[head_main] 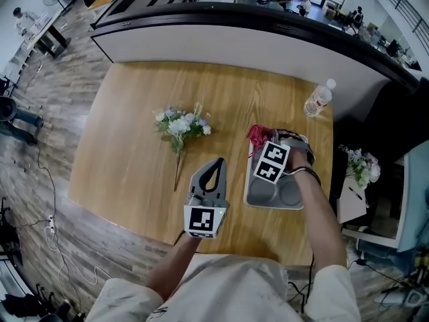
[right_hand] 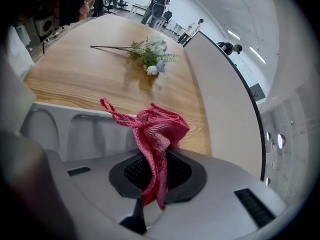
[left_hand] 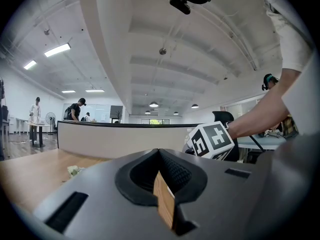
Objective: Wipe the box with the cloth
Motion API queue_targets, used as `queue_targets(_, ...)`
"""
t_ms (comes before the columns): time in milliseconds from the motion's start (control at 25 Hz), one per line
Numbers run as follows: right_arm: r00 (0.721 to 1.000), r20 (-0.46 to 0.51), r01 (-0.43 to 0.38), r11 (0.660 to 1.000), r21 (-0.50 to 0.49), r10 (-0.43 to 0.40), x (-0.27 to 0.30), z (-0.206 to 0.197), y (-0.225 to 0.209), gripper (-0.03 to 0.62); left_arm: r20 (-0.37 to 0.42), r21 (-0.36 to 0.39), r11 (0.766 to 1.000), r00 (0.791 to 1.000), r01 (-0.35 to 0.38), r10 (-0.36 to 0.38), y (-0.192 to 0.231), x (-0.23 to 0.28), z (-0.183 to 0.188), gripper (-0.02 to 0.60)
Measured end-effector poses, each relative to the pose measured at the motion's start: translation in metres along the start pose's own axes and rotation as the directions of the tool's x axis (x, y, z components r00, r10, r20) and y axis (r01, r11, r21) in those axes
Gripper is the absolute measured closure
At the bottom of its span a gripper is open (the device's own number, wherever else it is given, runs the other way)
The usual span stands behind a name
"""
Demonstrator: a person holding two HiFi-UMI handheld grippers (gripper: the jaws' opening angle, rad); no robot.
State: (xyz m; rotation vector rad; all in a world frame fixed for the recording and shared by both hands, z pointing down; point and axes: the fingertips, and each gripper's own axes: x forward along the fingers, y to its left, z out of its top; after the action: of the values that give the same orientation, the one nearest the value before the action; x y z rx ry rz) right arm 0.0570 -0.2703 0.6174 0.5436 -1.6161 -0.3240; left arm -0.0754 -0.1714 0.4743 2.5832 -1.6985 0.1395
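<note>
A grey box (head_main: 250,188) with round hollows sits near the table's front right. My right gripper (head_main: 263,146) hangs over its far end, shut on a red cloth (head_main: 257,135). In the right gripper view the cloth (right_hand: 157,131) bunches out from between the closed jaws of the right gripper (right_hand: 155,156), just above the box's wall (right_hand: 75,129). My left gripper (head_main: 217,162) stands just left of the box, above the table, shut with nothing in it. The left gripper view shows the left gripper (left_hand: 159,152) with only a thin slit between its jaws, and the right gripper's marker cube (left_hand: 212,140) beyond.
A bunch of artificial flowers (head_main: 181,126) lies on the wooden table (head_main: 127,153) left of the box. A water bottle (head_main: 318,100) stands at the far right corner. A curved white counter (head_main: 221,42) runs behind the table. More flowers (head_main: 358,166) sit off the table's right edge.
</note>
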Motion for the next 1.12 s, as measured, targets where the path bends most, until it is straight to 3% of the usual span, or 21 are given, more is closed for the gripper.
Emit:
queue_targets(760, 0.997, -0.02, -0.069, 0.997, 0.023, 0.07, 0.0013, -0.0003, 0.0003, 0.534, -0.001, -0.009, 1.0, 1.0, -0.014, 0.014, 0.0041, -0.0012, -0.002, 0.568)
queue_targets(1120, 0.998, -0.026, -0.062, 0.998, 0.013, 0.063, 0.0021, -0.0012, 0.0003, 0.534, 0.005, -0.002, 1.0, 1.0, -0.01, 0.01, 0.002, -0.0004, 0.0004, 0.568)
